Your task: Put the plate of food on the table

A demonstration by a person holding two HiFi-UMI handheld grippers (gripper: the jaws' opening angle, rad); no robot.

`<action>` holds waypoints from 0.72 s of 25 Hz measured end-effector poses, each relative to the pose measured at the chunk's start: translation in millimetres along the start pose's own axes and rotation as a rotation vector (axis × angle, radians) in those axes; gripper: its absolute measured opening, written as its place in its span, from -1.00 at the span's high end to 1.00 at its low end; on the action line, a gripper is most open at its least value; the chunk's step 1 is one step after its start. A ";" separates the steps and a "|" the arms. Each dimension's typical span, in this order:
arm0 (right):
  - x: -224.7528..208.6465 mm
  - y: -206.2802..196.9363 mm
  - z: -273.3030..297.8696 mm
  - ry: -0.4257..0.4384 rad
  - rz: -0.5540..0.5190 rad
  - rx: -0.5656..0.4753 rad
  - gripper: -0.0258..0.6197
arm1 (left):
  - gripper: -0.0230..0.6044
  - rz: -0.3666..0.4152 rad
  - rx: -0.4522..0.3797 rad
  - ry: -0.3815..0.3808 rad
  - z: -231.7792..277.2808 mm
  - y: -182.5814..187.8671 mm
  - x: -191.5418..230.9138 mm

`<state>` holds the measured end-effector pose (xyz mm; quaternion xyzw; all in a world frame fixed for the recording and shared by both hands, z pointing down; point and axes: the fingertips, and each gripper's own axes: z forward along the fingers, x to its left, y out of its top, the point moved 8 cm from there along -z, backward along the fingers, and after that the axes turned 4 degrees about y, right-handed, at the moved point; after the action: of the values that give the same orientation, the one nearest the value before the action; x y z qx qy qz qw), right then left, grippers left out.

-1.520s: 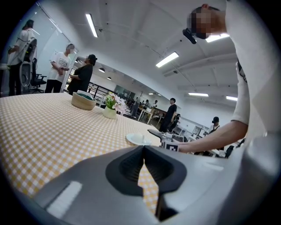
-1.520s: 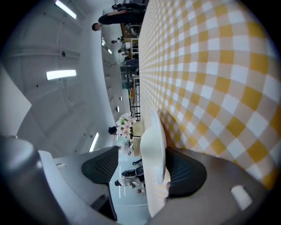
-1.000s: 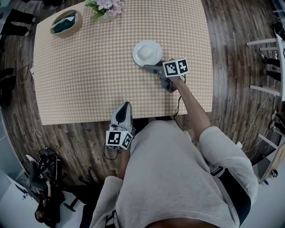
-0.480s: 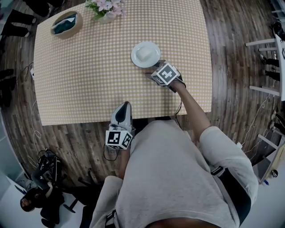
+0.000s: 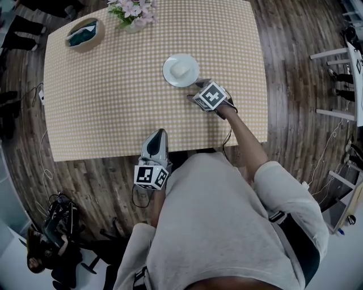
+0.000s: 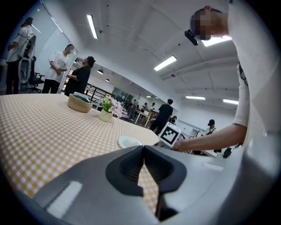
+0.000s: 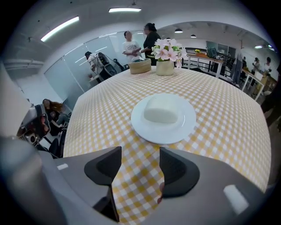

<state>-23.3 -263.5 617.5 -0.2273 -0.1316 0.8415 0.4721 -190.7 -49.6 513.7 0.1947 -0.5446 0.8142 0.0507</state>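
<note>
A white plate (image 5: 180,70) with a pale block of food (image 5: 181,68) rests on the yellow-checked table (image 5: 113,96), right of centre. My right gripper (image 5: 193,91) hovers just short of the plate's near rim. Its jaws are closing and hold nothing. In the right gripper view the plate (image 7: 145,127) and the food (image 7: 161,110) lie a little beyond the right gripper (image 7: 140,160), with only tablecloth between the pads. My left gripper (image 5: 160,135) is at the table's near edge, shut and empty. From the left gripper (image 6: 143,151) the plate (image 6: 128,141) shows far off.
A round basket (image 5: 84,31) holding something teal and a vase of flowers (image 5: 134,12) stand at the table's far side. White furniture (image 5: 340,56) stands to the right on the wooden floor. A person (image 5: 39,255) crouches by gear at the lower left. Several people stand beyond the table.
My right gripper has drawn back from the plate's rim toward me, and its marker cube has turned. The plate stays on the table. The left gripper has not moved.
</note>
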 end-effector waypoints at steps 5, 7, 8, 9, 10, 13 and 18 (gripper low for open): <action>1.1 1.0 -13.2 0.023 0.122 -0.131 0.24 | 0.90 0.007 -0.008 -0.001 -5.9 1.7 -0.7; -0.1 1.6 -23.0 0.030 0.210 -0.233 0.37 | 0.90 0.013 -0.013 -0.005 -8.0 3.4 -2.6; -1.1 2.0 -27.8 0.030 0.257 -0.288 0.50 | 0.90 0.016 -0.017 -0.007 -8.6 4.6 -3.4; -1.8 2.4 -32.3 0.027 0.300 -0.340 0.59 | 0.90 0.018 -0.021 -0.009 -9.0 5.6 -4.0; -2.3 3.0 -36.4 0.015 0.331 -0.382 0.73 | 0.90 0.020 -0.023 -0.010 -9.3 6.5 -4.5; 0.7 5.8 -46.0 -0.059 0.304 -0.424 0.92 | 0.90 0.025 -0.032 -0.012 -10.0 9.0 -5.6; 13.7 5.2 -53.4 -0.084 0.235 -0.410 0.92 | 0.90 0.037 -0.050 -0.021 -11.6 14.2 -7.8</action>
<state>-6.3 -254.2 565.7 -0.2969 -0.2920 0.8550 0.3091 -190.8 -43.8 494.6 0.1920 -0.5688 0.7990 0.0346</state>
